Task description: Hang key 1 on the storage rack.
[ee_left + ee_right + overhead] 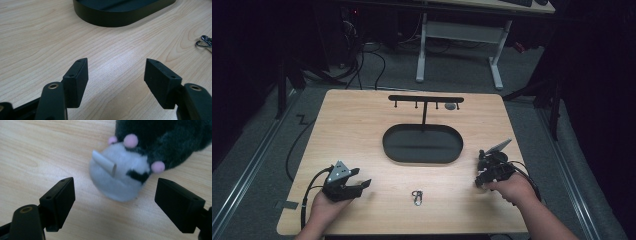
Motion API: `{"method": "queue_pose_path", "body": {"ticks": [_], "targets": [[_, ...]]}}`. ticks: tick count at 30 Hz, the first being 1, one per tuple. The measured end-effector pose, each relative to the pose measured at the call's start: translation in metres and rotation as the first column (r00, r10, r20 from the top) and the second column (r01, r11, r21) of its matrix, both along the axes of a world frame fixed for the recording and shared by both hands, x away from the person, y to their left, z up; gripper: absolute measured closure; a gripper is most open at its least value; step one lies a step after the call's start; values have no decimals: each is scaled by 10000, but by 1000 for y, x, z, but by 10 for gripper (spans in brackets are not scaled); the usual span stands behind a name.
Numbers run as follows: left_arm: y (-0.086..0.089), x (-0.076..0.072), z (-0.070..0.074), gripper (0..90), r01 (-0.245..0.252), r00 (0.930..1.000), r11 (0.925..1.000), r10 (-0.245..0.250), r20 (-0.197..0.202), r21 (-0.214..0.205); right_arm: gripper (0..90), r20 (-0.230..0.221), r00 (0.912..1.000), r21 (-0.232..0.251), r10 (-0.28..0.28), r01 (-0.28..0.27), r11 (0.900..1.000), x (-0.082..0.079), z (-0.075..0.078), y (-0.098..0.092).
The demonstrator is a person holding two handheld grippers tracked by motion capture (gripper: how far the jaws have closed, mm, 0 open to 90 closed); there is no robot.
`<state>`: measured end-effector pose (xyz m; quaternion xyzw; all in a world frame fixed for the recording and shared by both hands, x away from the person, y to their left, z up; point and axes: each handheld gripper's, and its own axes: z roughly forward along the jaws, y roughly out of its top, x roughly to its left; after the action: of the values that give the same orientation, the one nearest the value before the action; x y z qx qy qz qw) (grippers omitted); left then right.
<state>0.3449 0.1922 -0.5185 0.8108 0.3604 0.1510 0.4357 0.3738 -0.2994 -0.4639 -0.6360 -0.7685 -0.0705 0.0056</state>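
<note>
From the high view we see our left gripper [362, 183] resting low over the near left part of the wooden table [362, 120], its jaws spread with nothing between them and pointing toward the middle. Our right gripper [482, 170] sits at the near right side, held in the right hand [511, 189]; a dark plush toy [486, 161] lies just at its tip, too small and dark here for us to make out more. Between the two grippers, near the front edge, lies a small metal clip [417, 197]. Beyond it stands a black oval tray [422, 144], from which a thin post rises to a black hook bar [426, 99]. In the left gripper view we look along both spread jaws at bare wood; the oval tray's wall [110, 17] crosses the top, and the metal clip [204, 42] peeks in at the right edge, well apart from the jaws. In the right gripper view our jaws stand wide apart and press on nothing; the plush toy [140, 162] lies on the table just ahead of them, dark fur above, a pale grey rounded part nearest us, with small pink pompoms and a short grey tab.
</note>
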Motion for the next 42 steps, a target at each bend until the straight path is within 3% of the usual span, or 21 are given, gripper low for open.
{"method": "queue_pose_path", "body": {"ticks": [16, 24, 34, 37, 42], "targets": [[0, 0, 0, 365, 35, 10000, 10000, -35, 20, 56, 157, 23, 9998, -187, -210, 211, 9996, 21, -10, -1], [-1, 0, -1, 365, 53, 10000, 9999, -53, 24, 89, 299, 97, 9999, -607, -39, 44, 9981, 25, -13, -1], [0, 0, -1, 365, 81, 10000, 9999, -81, 13, 139, 376, 144, 9996, -463, 234, -227, 9987, 25, -19, 0], [-1, 0, -1, 365, 90, 10000, 9999, -90, 0, 133, 439, 148, 9988, -537, 458, -449, 9975, 25, -19, 0], [-2, 0, -2, 365, 121, 9999, 9998, -120, -71, 170, 468, 121, 9972, -609, 737, -728, 9955, 22, -12, 2]]}}
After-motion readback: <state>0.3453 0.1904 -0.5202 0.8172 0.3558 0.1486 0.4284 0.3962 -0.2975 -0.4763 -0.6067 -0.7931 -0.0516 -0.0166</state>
